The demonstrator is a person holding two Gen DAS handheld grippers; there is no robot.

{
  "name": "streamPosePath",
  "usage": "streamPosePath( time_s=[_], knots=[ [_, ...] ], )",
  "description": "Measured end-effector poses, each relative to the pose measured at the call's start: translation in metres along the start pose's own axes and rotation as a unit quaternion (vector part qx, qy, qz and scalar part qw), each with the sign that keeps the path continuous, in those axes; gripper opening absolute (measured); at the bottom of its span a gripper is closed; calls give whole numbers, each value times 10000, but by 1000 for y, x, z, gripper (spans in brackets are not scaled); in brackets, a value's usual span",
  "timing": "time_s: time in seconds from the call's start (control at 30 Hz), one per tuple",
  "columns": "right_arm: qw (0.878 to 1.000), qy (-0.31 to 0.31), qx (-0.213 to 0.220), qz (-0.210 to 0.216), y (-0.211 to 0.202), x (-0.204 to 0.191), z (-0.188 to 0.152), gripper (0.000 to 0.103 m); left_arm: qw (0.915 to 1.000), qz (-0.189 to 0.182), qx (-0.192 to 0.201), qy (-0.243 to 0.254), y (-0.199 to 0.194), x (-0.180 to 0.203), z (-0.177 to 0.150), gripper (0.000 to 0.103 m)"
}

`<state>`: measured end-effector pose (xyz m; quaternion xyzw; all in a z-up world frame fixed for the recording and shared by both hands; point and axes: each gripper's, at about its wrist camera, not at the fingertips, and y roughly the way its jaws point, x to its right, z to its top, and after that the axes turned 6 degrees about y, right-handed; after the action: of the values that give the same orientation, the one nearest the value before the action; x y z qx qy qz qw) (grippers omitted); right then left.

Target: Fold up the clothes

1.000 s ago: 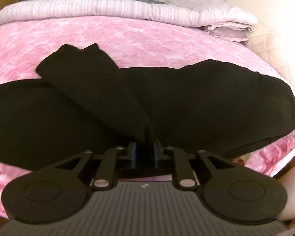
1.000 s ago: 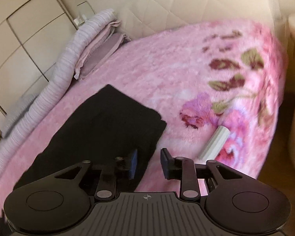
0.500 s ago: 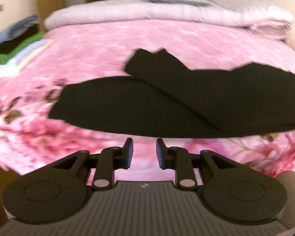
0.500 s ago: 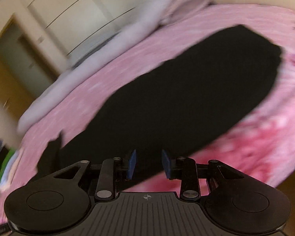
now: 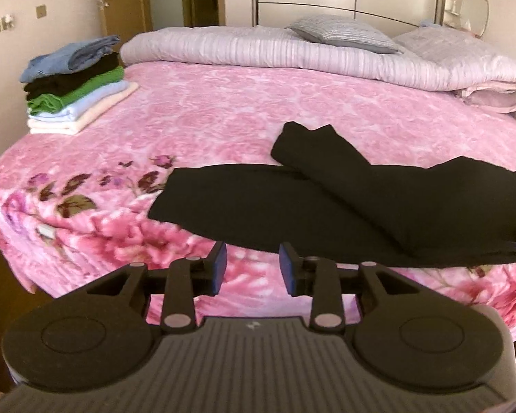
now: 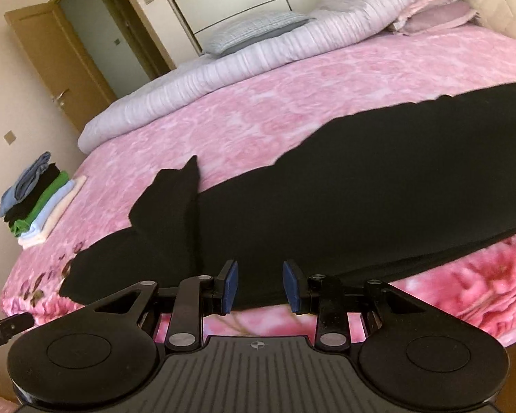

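A black garment [image 5: 326, 206] lies spread flat along the near edge of the pink floral bed [image 5: 223, 120], with one sleeve [image 5: 330, 161] folded diagonally across its body. My left gripper [image 5: 253, 268] hovers open just short of the garment's near edge, holding nothing. In the right wrist view the same black garment [image 6: 361, 199] stretches across the bed, its folded sleeve [image 6: 175, 199] pointing up at the left. My right gripper [image 6: 260, 285] is open over the garment's near hem, with nothing between its fingers.
A stack of folded clothes [image 5: 75, 82] in blue, black, green and cream sits at the bed's far left corner. A rolled lilac quilt [image 5: 292, 51] and pillows [image 5: 340, 31] line the far side. A door and wardrobe stand behind.
My left gripper let go of the sleeve, which now lies folded across the garment, and pulled back. My right gripper swung left from the garment's end to its near hem.
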<state>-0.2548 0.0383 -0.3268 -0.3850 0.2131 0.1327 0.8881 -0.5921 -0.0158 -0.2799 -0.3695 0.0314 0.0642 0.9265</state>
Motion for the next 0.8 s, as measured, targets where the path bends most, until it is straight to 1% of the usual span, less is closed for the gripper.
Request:
streamPosePath(
  time_s=[0.07,0.13,0.27,0.37,0.57,0.67,0.8],
  knots=[
    [10000,-38,2,14,1,-8,-3,33,10000,-67,-63,-11,17,-6,3,30],
    [9999,27,-85,-51,12,-10,-4,33,9998,-134,-125,-21,33,-13,6,30],
    [9992,97,-386,-101,50,-10,0,33,9993,-269,-250,-42,66,-26,12,30],
    [9982,67,-591,-75,82,-13,8,33,9987,-370,-343,-60,91,-35,17,30],
    [9967,157,-737,299,145,-20,42,33,9976,-541,-396,-184,135,-66,30,30],
    [9945,422,-787,544,174,-17,59,33,9965,-631,-516,-193,160,-75,41,30],
    [9879,946,-916,814,210,-8,83,33,9958,-613,-658,-175,187,-83,51,30]
  ],
)
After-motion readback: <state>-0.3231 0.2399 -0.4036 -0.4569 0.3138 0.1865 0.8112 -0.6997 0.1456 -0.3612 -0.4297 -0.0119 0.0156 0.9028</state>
